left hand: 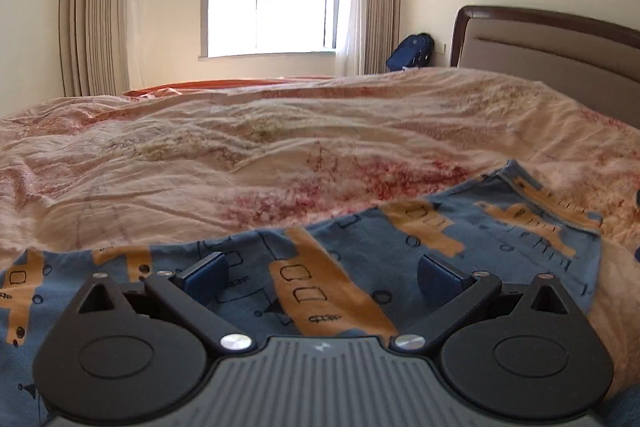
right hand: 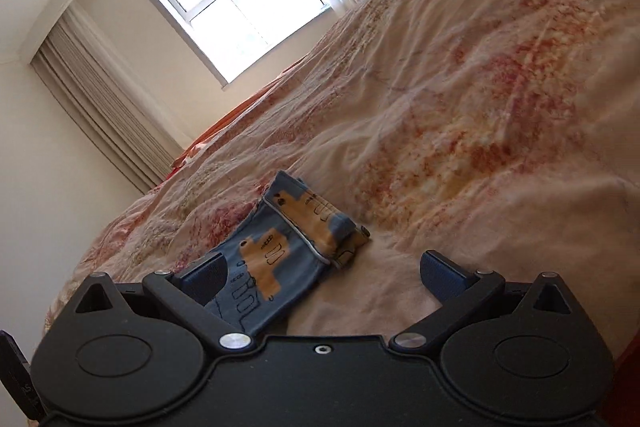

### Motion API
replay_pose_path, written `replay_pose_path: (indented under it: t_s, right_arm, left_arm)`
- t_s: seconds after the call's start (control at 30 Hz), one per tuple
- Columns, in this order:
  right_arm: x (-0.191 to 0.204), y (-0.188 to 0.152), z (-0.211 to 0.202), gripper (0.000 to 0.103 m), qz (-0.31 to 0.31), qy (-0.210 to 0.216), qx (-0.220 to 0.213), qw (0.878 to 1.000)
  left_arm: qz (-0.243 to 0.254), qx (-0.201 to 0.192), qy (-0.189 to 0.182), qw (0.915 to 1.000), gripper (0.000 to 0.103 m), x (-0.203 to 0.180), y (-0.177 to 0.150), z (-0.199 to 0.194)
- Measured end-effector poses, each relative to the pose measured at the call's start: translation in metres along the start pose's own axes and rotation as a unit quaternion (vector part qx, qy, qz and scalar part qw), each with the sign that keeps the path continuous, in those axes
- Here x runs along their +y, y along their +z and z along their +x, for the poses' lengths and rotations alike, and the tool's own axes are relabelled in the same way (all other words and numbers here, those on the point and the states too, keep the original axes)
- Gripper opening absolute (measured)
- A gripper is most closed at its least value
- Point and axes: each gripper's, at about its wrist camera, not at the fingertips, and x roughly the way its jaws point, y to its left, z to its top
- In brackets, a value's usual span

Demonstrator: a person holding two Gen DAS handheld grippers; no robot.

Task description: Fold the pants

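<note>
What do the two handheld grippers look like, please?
Both the left gripper and the right gripper have black linkage arms, round black hubs, silver pivot screws and dark blue textured pads. The left body is ribbed grey; the right body is plain black.

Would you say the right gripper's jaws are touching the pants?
Cannot tell. In the right wrist view the right gripper stands open over the pants, but no gap or contact shows plainly.

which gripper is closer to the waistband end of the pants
Right. The right gripper sits open just short of the pants' waistband end. The left gripper is open over the pants farther along, with that end off to its right.
</note>
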Motion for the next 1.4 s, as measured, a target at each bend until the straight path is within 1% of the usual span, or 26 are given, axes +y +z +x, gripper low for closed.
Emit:
replay_pose_path:
  t_s: [0.03,0.1,0.2,0.33,0.5,0.57,0.63,0.67,0.73,0.8,0.83,0.87,0.9,0.93,0.97,1.0,1.07,1.1,1.13,1.2,1.23,1.27,1.3,1.37,1.4]
  right_arm:
    - [0.000,-0.002,0.000,0.103,-0.001,0.005,-0.004,1.000]
    - [0.003,-0.002,0.004,0.103,-0.007,0.025,-0.002,1.000]
    - [0.007,0.001,0.017,0.103,-0.016,0.050,0.016,0.998]
    - [0.011,0.001,0.037,0.103,-0.023,0.038,0.032,0.999]
    - [0.008,-0.001,0.045,0.102,-0.003,0.035,0.019,0.999]
    - [0.010,-0.001,0.044,0.095,-0.005,0.023,0.016,1.000]
    - [0.008,0.000,0.046,0.076,0.001,0.009,0.012,1.000]
    - [0.005,0.001,0.046,0.071,0.007,0.002,0.010,1.000]
    - [-0.001,0.001,0.046,0.049,0.017,-0.011,0.008,1.000]
    - [-0.003,0.002,0.046,0.039,0.017,-0.020,0.011,1.000]
    - [-0.004,0.003,0.047,0.033,0.013,-0.020,0.011,1.000]
    - [-0.003,0.004,0.047,0.030,0.009,-0.021,0.011,1.000]
    - [-0.002,0.004,0.047,0.023,0.004,-0.018,0.010,1.000]
    - [0.000,0.004,0.046,0.019,-0.003,-0.016,0.006,1.000]
    - [0.004,0.004,0.045,0.018,-0.012,-0.015,0.000,1.000]
    - [0.013,0.002,0.042,0.016,-0.032,-0.014,-0.009,0.999]
    - [0.030,-0.002,0.036,0.015,-0.079,-0.010,-0.028,0.996]
    - [0.043,-0.005,0.031,0.015,-0.116,-0.009,-0.040,0.992]
    - [0.054,-0.008,0.028,0.015,-0.148,-0.009,-0.047,0.988]
    - [0.080,-0.019,0.020,0.015,-0.225,-0.002,-0.059,0.973]
    - [0.094,-0.026,0.016,0.015,-0.263,0.003,-0.063,0.963]
    - [0.108,-0.033,0.012,0.015,-0.304,0.009,-0.068,0.950]
    - [0.121,-0.042,0.009,0.015,-0.343,0.014,-0.072,0.937]
    - [0.145,-0.062,0.003,0.015,-0.419,0.024,-0.077,0.904]
    - [0.157,-0.074,0.001,0.015,-0.458,0.030,-0.075,0.885]
  left_arm:
    - [-0.001,0.005,-0.002,1.0000,0.103,0.002,-0.004,0.005]
    - [-0.016,0.002,-0.015,0.9998,0.103,0.008,-0.008,0.007]
    - [-0.025,-0.001,-0.023,0.9994,0.103,0.013,-0.010,0.007]
    - [-0.024,-0.006,-0.024,0.9994,0.103,0.014,-0.013,0.008]
    - [-0.028,-0.009,-0.028,0.9992,0.103,0.015,-0.013,0.008]
    - [-0.029,-0.010,-0.029,0.9991,0.103,0.016,-0.014,0.008]
    - [-0.032,-0.013,-0.032,0.9989,0.102,0.017,-0.014,0.007]
    - [-0.034,-0.014,-0.033,0.9988,0.102,0.018,-0.014,0.006]
    - [-0.041,-0.012,-0.038,0.9984,0.103,0.020,-0.012,0.002]
    - [-0.045,0.011,-0.028,0.9985,0.103,0.018,-0.003,-0.002]
    - [-0.045,0.018,-0.015,0.9987,0.103,0.015,0.002,-0.006]
    - [-0.045,0.021,-0.004,0.9988,0.102,0.013,0.007,-0.010]
    - [-0.046,0.017,-0.002,0.9988,0.102,0.011,0.013,-0.017]
    - [-0.049,0.010,-0.015,0.9987,0.103,0.010,0.018,-0.024]
    - [-0.054,0.006,-0.029,0.9981,0.103,0.010,0.023,-0.029]
    - [-0.068,0.003,-0.051,0.9963,0.103,0.011,0.030,-0.035]
    - [-0.103,0.008,-0.099,0.9897,0.103,0.016,0.040,-0.042]
    - [-0.132,0.014,-0.135,0.9820,0.103,0.021,0.045,-0.044]
    - [-0.160,0.017,-0.162,0.9735,0.103,0.025,0.048,-0.045]
    - [-0.210,0.027,-0.209,0.9546,0.103,0.035,0.051,-0.045]
    - [-0.228,0.031,-0.227,0.9463,0.103,0.039,0.051,-0.044]
    - [-0.245,0.036,-0.247,0.9369,0.103,0.043,0.049,-0.042]
    - [-0.256,0.043,-0.261,0.9299,0.103,0.046,0.046,-0.039]
    - [-0.273,0.056,-0.277,0.9197,0.103,0.052,0.037,-0.035]
    - [-0.282,0.058,-0.281,0.9155,0.102,0.056,0.031,-0.034]
